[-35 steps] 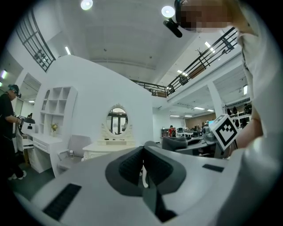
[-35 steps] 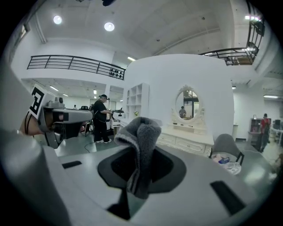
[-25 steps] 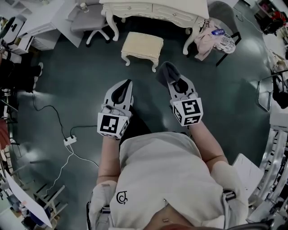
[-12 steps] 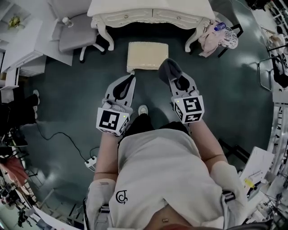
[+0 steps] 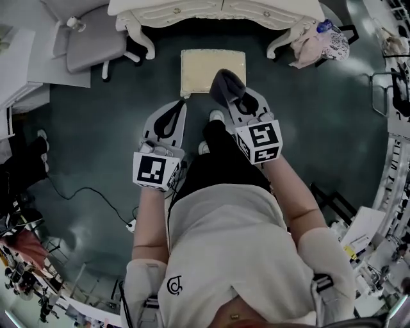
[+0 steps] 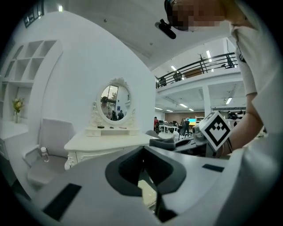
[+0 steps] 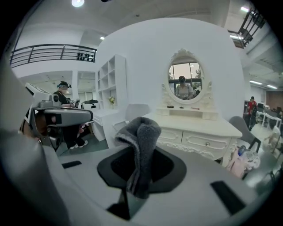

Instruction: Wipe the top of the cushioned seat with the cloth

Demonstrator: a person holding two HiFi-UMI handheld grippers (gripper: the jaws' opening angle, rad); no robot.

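The cream cushioned seat [image 5: 213, 70] stands on the dark floor just in front of the white dressing table [image 5: 211, 8]. My right gripper [image 5: 229, 97] is shut on a grey cloth [image 5: 225, 86], whose folded end overlaps the seat's near edge in the head view. In the right gripper view the cloth [image 7: 141, 150] sticks up from between the closed jaws. My left gripper [image 5: 178, 110] is shut with nothing in it, held just short of the seat's near left corner. A sliver of the seat [image 6: 148, 190] shows past the left jaws.
A grey office chair [image 5: 90, 41] stands left of the dressing table. Pink clothes and a bottle lie on a dark chair [image 5: 320, 38] at its right. A power strip [image 5: 131, 224] with cable lies on the floor at left. The person's feet [image 5: 210, 128] are near the seat.
The person has walked closer to the seat. Both grippers have moved forward, and the cloth now overlaps the seat's near edge.
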